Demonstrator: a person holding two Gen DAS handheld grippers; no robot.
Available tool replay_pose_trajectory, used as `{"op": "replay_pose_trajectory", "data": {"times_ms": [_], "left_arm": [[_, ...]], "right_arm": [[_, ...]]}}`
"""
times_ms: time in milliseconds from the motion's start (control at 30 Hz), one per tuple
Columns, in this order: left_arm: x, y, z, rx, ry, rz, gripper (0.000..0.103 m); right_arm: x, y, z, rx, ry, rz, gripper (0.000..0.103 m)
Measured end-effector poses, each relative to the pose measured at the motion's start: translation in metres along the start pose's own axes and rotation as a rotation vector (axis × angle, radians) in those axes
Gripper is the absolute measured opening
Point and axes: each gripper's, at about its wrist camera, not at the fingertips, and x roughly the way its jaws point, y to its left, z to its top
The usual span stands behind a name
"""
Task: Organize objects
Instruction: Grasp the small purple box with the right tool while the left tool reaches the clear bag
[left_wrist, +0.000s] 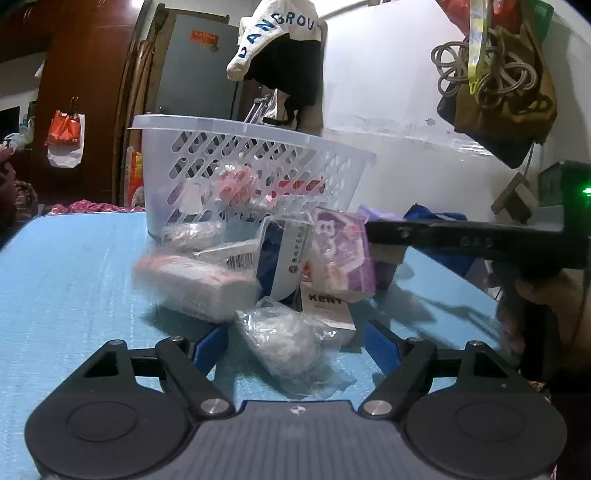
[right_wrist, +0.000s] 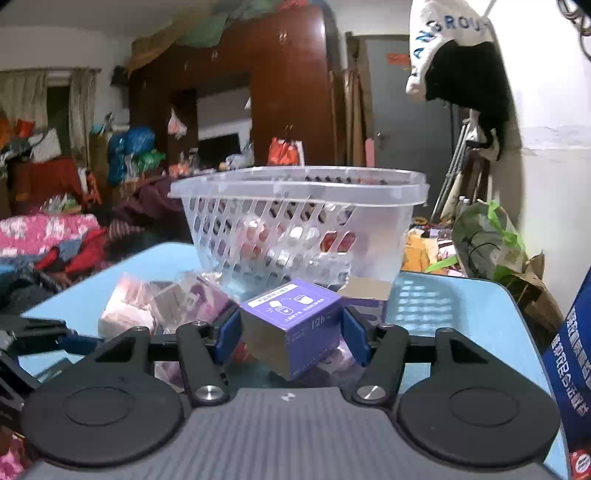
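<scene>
A pile of small packets lies on the blue table (left_wrist: 74, 277) in front of a clear slotted basket (left_wrist: 258, 129) that holds a few items. My left gripper (left_wrist: 297, 345) is open, low over the table. A clear plastic bag (left_wrist: 288, 343) of white stuff lies between its blue pads (left_wrist: 210, 347), which stand apart from it. My right gripper (right_wrist: 291, 334) is shut on a purple box (right_wrist: 291, 325), one pad against each side. The basket (right_wrist: 295, 184) stands just behind it. In the left wrist view the right gripper's black fingers (left_wrist: 424, 236) reach into the pile from the right.
The pile holds a white wrapped pack (left_wrist: 195, 284), a KENT box (left_wrist: 325, 310), a purple and white packet (left_wrist: 340, 254) and a blue and white packet (left_wrist: 280, 254). A tall blue box (right_wrist: 572, 350) stands at the right table edge. Bags hang on the wall (left_wrist: 498, 92).
</scene>
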Motion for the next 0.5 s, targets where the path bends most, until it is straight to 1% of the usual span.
{"op": "replay_pose_trajectory", "data": {"times_ms": [133,167,200,233,267,333,400,500], "left_arm": [[-0.002,-0.002,-0.003,0.008,-0.008,0.021,0.080],[-0.002,-0.003,-0.003,0.013,-0.010,0.026,0.076],[-0.002,-0.004,-0.004,0.024,-0.014,0.036,0.065],[-0.002,-0.006,-0.005,0.036,-0.018,0.049,0.061],[-0.003,-0.008,-0.006,0.050,-0.021,0.061,0.059],[-0.004,-0.010,-0.007,0.058,-0.025,0.066,0.058],[-0.007,-0.010,-0.009,0.052,-0.030,0.055,0.057],[-0.012,-0.010,-0.011,0.050,-0.042,0.052,0.055]], "right_arm": [[-0.022,-0.002,-0.006,0.042,-0.063,0.004,0.062],[-0.027,0.000,-0.008,0.045,-0.073,0.003,0.062],[-0.031,0.002,-0.009,0.046,-0.080,0.002,0.059],[-0.034,0.003,-0.012,0.050,-0.084,0.004,0.055],[-0.037,0.005,-0.014,0.054,-0.088,0.005,0.054],[-0.042,0.007,-0.019,0.054,-0.091,0.004,0.053],[-0.041,0.009,-0.021,0.048,-0.089,-0.014,0.052],[-0.038,0.006,-0.026,0.063,-0.071,-0.021,0.051]]}}
